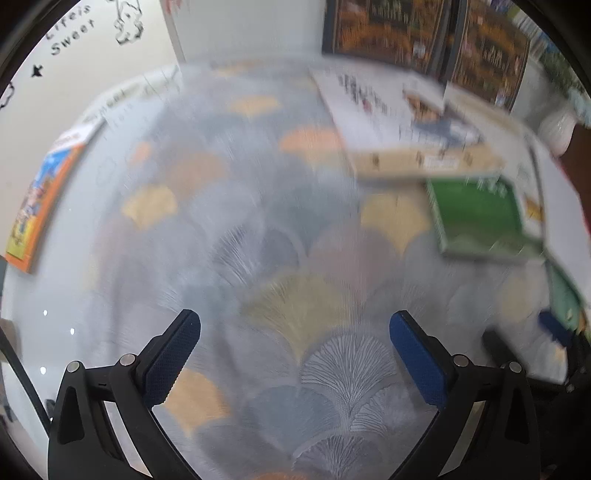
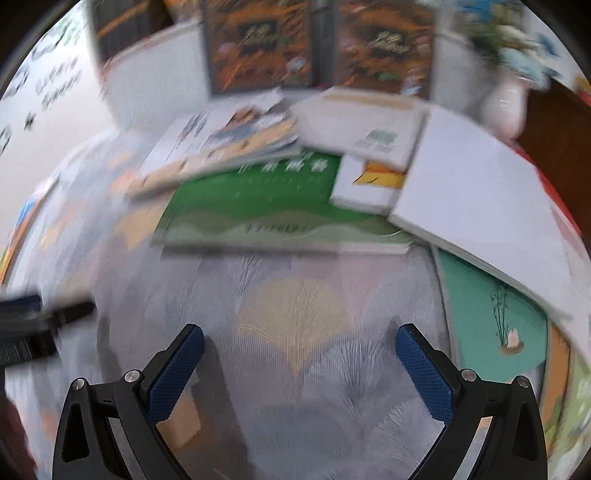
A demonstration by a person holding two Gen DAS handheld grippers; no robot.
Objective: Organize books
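Note:
A loose heap of books lies on a fan-patterned tablecloth [image 2: 295, 280]. In the right wrist view a green book [image 2: 258, 199] sits ahead, with a picture book [image 2: 229, 144] overlapping its far left, a white book [image 2: 480, 206] across its right corner and a teal book [image 2: 487, 310] at the right. My right gripper [image 2: 299, 350] hangs open above bare cloth, short of the green book. My left gripper [image 1: 295, 339] is open too, over cloth, with the green book [image 1: 476, 214] far to its right. An orange book [image 1: 40, 195] lies at the left edge.
Two dark, orange-patterned books [image 2: 321, 44] stand upright against the back. A white vase [image 2: 506, 103] with flowers stands at the back right. A white wall with black lettering [image 1: 70, 33] borders the left. The other gripper [image 2: 33, 325] shows at the right view's left edge.

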